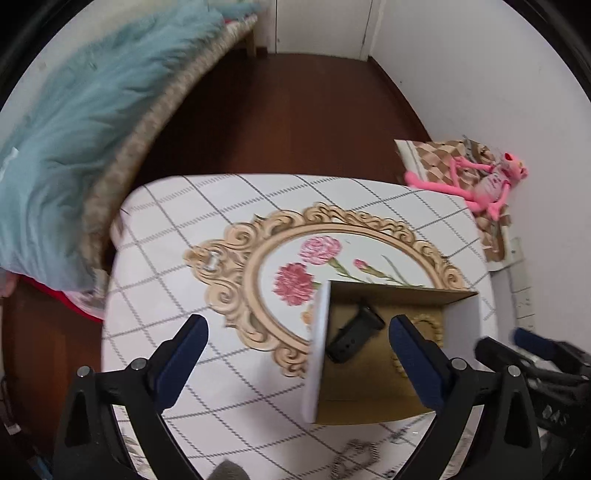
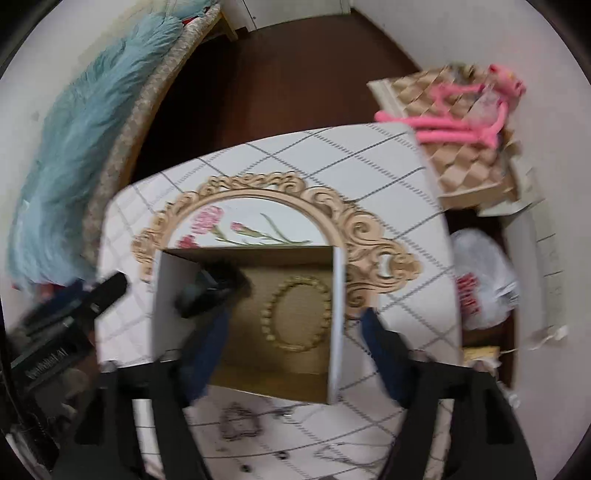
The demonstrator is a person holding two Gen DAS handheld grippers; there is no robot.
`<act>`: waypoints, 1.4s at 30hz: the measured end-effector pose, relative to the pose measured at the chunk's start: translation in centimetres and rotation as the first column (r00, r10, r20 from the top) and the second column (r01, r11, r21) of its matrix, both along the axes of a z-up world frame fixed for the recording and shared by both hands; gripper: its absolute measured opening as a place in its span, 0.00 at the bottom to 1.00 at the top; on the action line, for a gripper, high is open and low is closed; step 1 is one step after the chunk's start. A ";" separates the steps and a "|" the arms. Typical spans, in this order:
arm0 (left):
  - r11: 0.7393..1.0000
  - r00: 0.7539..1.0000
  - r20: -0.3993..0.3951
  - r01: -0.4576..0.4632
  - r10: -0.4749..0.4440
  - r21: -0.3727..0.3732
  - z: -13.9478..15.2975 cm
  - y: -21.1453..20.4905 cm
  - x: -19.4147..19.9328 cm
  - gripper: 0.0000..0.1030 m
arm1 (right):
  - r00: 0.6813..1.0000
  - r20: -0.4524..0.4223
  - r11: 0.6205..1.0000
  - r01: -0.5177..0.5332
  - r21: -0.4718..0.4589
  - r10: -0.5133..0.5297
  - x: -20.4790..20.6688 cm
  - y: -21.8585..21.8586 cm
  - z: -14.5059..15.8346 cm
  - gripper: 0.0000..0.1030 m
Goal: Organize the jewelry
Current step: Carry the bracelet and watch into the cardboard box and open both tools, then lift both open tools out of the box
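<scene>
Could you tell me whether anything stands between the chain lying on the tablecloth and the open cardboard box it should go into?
Nothing visible blocks it. The chain lies on the tablecloth just in front of the box, whose top is open. Only the box's near wall separates them. Inside are a black clip and a bead bracelet, with bare floor left.

The room is enclosed by plain white walls (image 1: 461, 74). The floor (image 1: 288, 110) is finished in dark reddish-brown wood. A white door (image 1: 321, 26) is set into the far wall. A bed (image 1: 155, 122) with a patterned beige edge is positioned at the left, and it is covered by a fluffy light-blue blanket (image 1: 74, 110). The worktop (image 1: 177, 229) is covered in white cloth marked with a grey diagonal grid. At the right, against the wall, a cardboard divider grid (image 2: 465, 162) is stacked, and a pink plush toy (image 1: 476, 188) is laid on it. A white plastic bag (image 2: 484, 280) is placed on the floor beside the worktop. Even, diffuse lighting is provided throughout.
</scene>
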State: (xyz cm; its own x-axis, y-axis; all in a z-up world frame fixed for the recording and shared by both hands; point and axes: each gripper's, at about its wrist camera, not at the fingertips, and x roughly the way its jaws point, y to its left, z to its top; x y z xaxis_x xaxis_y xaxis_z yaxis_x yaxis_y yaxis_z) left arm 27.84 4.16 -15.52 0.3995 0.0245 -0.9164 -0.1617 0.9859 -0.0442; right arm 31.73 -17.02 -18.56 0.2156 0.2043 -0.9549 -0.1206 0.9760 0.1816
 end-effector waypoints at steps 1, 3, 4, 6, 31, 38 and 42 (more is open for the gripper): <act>1.000 1.000 0.014 -0.002 0.001 0.029 -0.1 -0.1 -0.5 0.97 | 1.000 0.009 1.000 -0.001 -0.031 0.001 -0.5 0.1 -0.1 0.86; 0.997 1.000 0.028 -0.002 0.000 0.073 -0.3 -0.3 -1.1 0.97 | 1.000 0.018 0.996 0.001 -0.084 0.001 -1.5 0.3 -0.7 0.87; 0.995 1.000 0.027 -0.002 -0.001 0.098 -0.6 -0.5 -1.5 0.98 | 1.000 0.021 0.995 0.003 -0.104 -0.001 -1.9 0.3 -0.9 0.87; 0.994 1.000 0.022 0.002 -0.004 0.110 -1.0 -0.7 -2.1 0.98 | 1.000 0.023 0.991 0.003 -0.135 0.000 -2.6 0.4 -1.6 0.92; 0.988 0.991 0.131 -0.016 -0.005 0.153 3.8 -1.7 -9.4 0.99 | 0.980 0.196 0.978 0.066 -0.198 -0.026 -10.1 0.5 3.8 0.93; 0.989 0.985 0.172 -0.021 -0.004 0.144 6.5 -1.9 -12.9 0.99 | 0.965 0.259 0.979 0.083 -0.184 -0.034 -13.7 0.2 7.1 0.93; 0.990 0.981 0.193 -0.021 -0.006 0.138 7.8 -1.8 -14.5 0.99 | 0.954 0.299 0.980 0.089 -0.181 -0.031 -15.7 0.2 9.0 0.94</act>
